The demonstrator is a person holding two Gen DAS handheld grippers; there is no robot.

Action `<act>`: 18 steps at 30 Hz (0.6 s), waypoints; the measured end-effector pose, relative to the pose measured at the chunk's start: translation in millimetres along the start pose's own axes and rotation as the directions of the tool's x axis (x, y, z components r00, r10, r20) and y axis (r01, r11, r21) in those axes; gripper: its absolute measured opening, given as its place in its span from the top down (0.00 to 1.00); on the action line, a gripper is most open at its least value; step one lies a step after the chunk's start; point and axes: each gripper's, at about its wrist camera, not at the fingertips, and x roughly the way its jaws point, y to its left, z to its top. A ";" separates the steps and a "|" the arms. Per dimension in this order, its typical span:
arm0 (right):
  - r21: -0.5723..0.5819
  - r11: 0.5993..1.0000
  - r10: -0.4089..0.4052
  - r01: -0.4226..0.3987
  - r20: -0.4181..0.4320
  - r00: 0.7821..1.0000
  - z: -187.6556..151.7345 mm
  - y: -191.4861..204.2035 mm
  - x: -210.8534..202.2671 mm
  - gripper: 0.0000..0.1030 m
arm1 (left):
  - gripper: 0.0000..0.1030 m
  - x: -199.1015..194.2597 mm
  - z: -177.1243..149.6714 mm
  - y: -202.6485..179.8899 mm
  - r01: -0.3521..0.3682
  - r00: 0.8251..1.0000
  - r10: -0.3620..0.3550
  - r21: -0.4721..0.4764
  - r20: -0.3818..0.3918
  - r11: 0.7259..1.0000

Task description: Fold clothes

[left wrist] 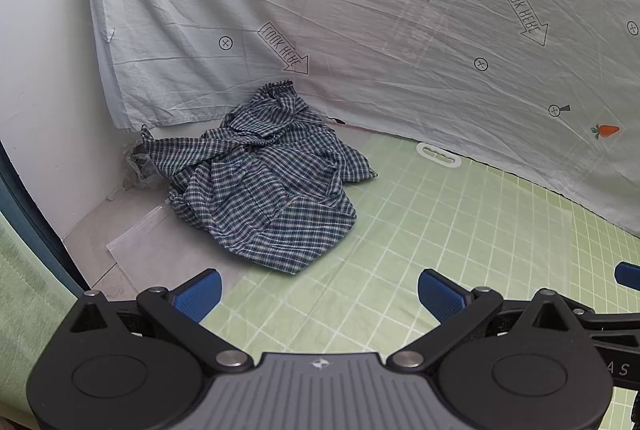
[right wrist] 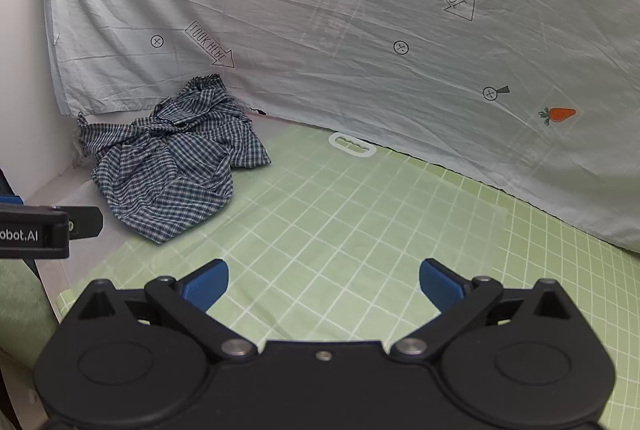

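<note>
Crumpled plaid shirt (left wrist: 264, 173) lies on the green mat (left wrist: 440, 230); both hand-held grippers (left wrist: 319, 296) (right wrist: 324, 286) hover released.

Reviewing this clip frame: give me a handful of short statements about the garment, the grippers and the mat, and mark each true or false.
1. The checked shirt lies crumpled in a heap. True.
2. The left gripper is clamped on the shirt. False: its jaws are open and hold nothing, short of the shirt.
3. The right gripper is open over the green grid mat. True.
4. The shirt lies wholly on the mat. False: only its near edge overlaps the mat; the rest sits on the pale surface in the corner.
5. The hanging sheet behind is plain. False: it carries carrots and "LOOK HERE" arrows.
</note>
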 end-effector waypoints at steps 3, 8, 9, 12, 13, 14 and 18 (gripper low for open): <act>0.000 1.000 -0.001 0.001 -0.001 1.000 0.3 0.0 0.0 0.00 | 0.00 -0.3 -0.4 0.0 0.000 1.000 0.000 0.000 0.000 1.000; 0.004 1.000 -0.006 0.006 -0.003 1.000 1.1 1.4 0.0 0.00 | 0.00 -0.3 -0.8 -0.3 0.002 1.000 -0.002 0.002 0.000 1.000; 0.004 1.000 -0.006 0.006 -0.003 1.000 1.2 1.8 0.0 0.00 | 0.00 -0.3 -1.1 -0.3 0.002 1.000 -0.002 0.002 0.000 1.000; 0.004 1.000 -0.006 0.006 -0.005 1.000 1.7 2.2 0.2 0.00 | 0.00 0.1 -0.1 -0.4 0.003 1.000 -0.003 0.002 -0.001 1.000; 0.004 1.000 -0.006 0.006 -0.005 1.000 1.8 2.1 0.4 0.00 | 0.00 0.3 0.7 -0.8 0.003 1.000 -0.003 0.003 -0.002 1.000; 0.004 1.000 -0.006 0.006 -0.006 1.000 1.6 2.1 0.3 0.00 | 0.00 0.4 1.0 -1.0 0.003 1.000 -0.003 0.003 -0.003 1.000; 0.004 1.000 -0.005 0.005 -0.008 1.000 3.1 1.0 0.7 0.00 | 0.00 0.9 1.0 -1.3 0.005 1.000 -0.005 0.003 -0.004 1.000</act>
